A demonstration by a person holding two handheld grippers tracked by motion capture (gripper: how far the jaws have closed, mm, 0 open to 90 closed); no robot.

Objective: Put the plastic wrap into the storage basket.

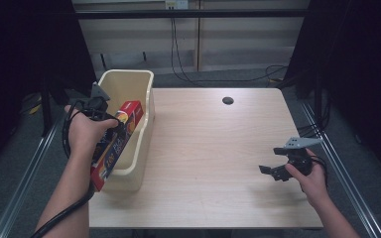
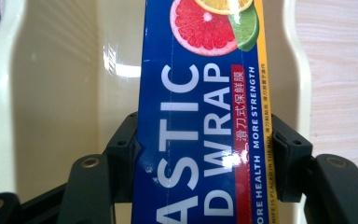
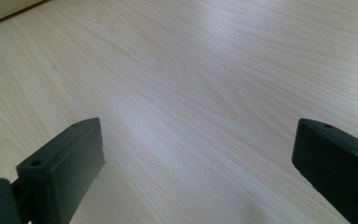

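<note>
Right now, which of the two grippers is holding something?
The left gripper, clamped on the plastic wrap box over the cream bin; the right gripper is open.

- One worktop (image 1: 213,163), light wood grain, with one dark round hole (image 1: 227,100) near its far edge.
- One cream plastic bin (image 1: 139,129), standing at the worktop's left side.
- One box of plastic wrap (image 1: 121,136), blue and red with citrus slices printed on it; in the left gripper view the same box (image 2: 200,130) shows above the bin's inside.
- Two hand-held grippers: the left hand-held gripper (image 1: 110,130) and the right hand-held gripper (image 1: 270,171).
- Two black jaws on each hand-held gripper, four in all.
- Two hands: the left hand (image 1: 84,133) and the right hand (image 1: 311,178).
- Two grey three-cornered plates, one atop each hand-held gripper.
</note>
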